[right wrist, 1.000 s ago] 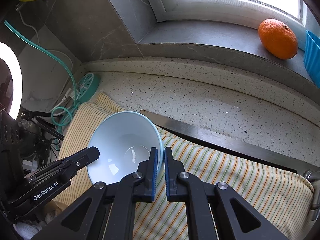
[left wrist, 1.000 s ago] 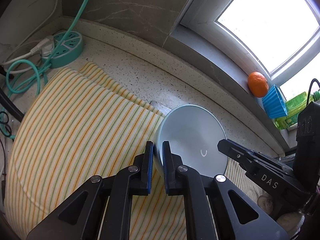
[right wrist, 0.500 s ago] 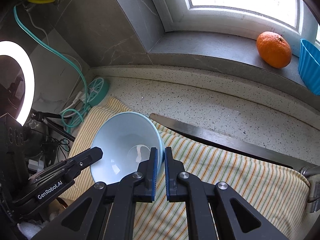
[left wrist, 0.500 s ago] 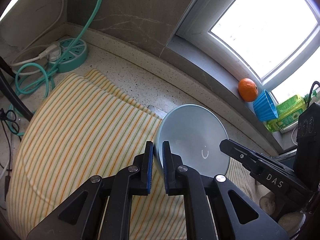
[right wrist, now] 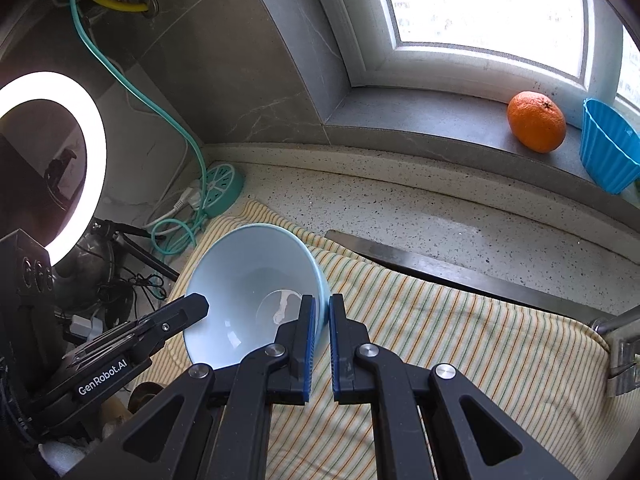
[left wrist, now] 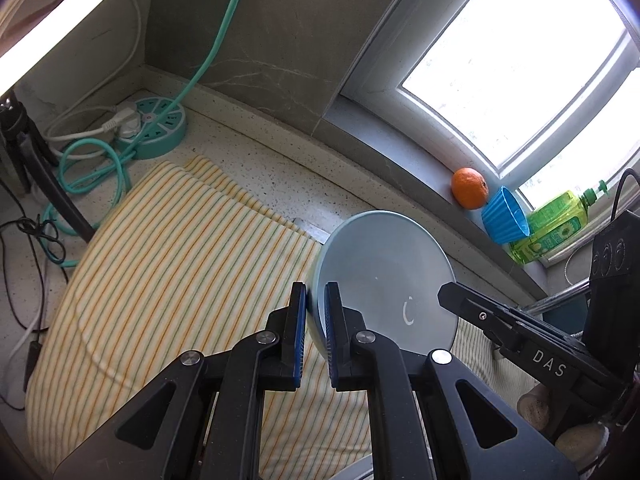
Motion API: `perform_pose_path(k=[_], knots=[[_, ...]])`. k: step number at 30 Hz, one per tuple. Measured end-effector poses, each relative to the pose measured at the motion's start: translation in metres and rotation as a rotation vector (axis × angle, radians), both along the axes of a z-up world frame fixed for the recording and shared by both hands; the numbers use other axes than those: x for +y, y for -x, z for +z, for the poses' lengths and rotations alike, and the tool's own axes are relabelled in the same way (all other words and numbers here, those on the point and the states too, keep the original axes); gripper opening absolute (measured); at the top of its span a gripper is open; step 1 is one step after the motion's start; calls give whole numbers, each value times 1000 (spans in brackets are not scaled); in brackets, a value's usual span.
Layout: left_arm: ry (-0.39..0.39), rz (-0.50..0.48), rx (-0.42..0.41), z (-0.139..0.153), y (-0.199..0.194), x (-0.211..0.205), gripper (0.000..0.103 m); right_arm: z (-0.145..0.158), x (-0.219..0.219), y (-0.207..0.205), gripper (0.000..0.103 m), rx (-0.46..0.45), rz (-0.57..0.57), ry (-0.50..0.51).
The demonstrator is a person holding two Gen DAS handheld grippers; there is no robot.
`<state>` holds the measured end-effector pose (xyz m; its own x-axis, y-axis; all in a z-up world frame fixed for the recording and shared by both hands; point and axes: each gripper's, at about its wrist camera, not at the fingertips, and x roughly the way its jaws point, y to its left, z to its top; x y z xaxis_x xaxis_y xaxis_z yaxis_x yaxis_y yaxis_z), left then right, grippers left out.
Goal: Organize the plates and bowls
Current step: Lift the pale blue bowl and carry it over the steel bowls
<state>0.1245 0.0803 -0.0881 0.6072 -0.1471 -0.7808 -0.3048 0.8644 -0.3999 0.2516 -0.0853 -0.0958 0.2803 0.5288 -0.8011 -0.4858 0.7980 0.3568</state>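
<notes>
My right tongs (right wrist: 319, 310) read "GenRobot.AI" on the other unit (left one reads "DAS" in its own view). Both clamped on the pale blue bowl (right wrist: 248, 280): left tongs (left wrist: 316, 300) pinch one rim side, right the opposite, bowl tipped above the striped cloth (left wrist: 168, 264) on the speckled surface (right wrist: 420, 208). Orange (right wrist: 537, 121) on the sill.
</notes>
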Motion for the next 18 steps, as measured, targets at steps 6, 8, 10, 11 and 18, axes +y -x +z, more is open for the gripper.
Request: perform_pose_path(k=[6, 8, 10, 11, 18], knots=[[-7, -3, -25, 16, 22, 3, 7, 17, 5, 21, 6, -14, 5, -12], [-7, -6, -31, 19, 31, 6, 7, 22, 6, 29, 6, -16, 6, -15], [-5, -3, -38, 23, 40, 9, 7, 25, 8, 37, 6, -18, 10, -20], [-4, -2, -42, 25, 44, 11, 7, 27, 8, 41, 6, -19, 12, -23], [-6, 1, -50, 33, 80, 20, 7, 40, 16, 72, 6, -30, 29, -42]])
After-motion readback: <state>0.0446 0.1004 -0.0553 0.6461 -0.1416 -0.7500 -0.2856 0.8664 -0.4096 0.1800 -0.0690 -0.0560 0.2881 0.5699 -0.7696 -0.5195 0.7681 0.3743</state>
